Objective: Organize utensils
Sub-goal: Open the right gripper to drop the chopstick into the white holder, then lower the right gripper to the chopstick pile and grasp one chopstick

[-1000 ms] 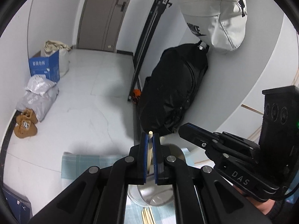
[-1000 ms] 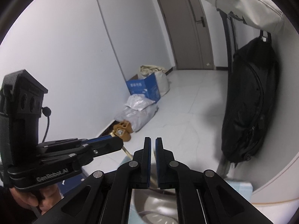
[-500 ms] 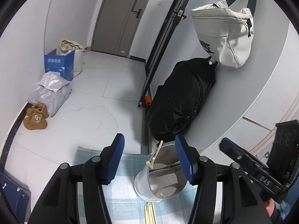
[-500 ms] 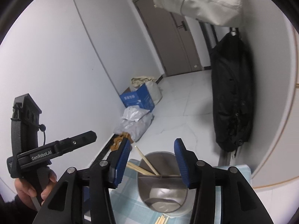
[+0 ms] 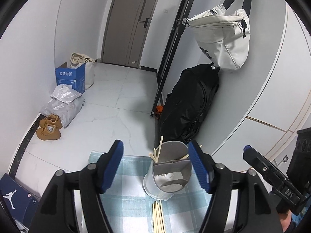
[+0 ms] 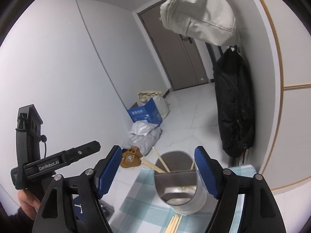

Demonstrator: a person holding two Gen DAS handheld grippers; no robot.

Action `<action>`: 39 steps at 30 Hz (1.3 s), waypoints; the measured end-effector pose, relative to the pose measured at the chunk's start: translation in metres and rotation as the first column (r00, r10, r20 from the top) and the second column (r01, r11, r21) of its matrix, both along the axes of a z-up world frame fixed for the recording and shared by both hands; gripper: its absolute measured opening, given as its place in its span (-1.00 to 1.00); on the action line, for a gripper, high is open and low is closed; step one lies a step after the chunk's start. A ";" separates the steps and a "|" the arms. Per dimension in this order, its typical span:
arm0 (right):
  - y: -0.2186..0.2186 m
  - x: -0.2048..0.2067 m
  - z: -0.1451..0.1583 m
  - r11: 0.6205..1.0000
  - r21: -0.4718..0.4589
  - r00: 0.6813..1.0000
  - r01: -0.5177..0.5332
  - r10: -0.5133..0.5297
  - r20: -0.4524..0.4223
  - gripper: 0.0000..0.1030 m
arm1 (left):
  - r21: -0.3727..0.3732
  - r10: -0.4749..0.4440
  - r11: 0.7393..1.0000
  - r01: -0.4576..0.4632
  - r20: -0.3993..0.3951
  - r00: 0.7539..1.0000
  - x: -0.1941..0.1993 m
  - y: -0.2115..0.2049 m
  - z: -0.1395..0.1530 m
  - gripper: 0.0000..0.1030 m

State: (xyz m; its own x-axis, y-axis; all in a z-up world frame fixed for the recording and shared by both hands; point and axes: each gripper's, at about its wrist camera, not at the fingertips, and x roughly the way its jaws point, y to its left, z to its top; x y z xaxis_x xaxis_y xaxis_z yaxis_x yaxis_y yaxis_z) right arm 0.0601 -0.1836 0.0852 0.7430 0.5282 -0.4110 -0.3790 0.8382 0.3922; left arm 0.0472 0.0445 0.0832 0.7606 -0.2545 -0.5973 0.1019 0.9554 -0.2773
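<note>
Left tongs (image 5: 155, 167) spread wide, just opened, blue pads clear of everything, nothing gripped. Right tongs (image 6: 156, 171) likewise parted, just opened, empty. Metal utensil holder (image 5: 168, 176) upright on the checked cloth (image 5: 132, 176) covering the bench, seen between both sets of pads but touched by none. Several chopsticks (image 5: 157, 153) standing tilted in the holder's far compartment, leaning on the rim. More loose chopsticks (image 5: 158, 216) lying flat on the cloth just in front of the holder.
</note>
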 end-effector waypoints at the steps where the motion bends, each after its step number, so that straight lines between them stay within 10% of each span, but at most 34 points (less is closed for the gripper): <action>1: -0.001 -0.003 0.000 1.000 0.002 1.000 0.000 0.000 0.002 0.54 | -0.003 0.001 1.000 -0.001 0.003 1.000 -0.003 0.000 0.001 0.43; 29: 0.004 -0.063 -0.114 0.996 -0.086 0.984 0.000 -0.016 -0.180 0.74 | 0.078 0.048 0.996 -0.042 -0.068 0.997 -0.047 -0.006 -0.102 0.44; 39: 0.027 -0.030 -0.176 0.975 -0.215 0.925 -0.056 -0.031 -0.378 0.10 | 0.036 0.085 0.996 -0.080 -0.210 0.974 -0.022 0.017 -0.151 0.44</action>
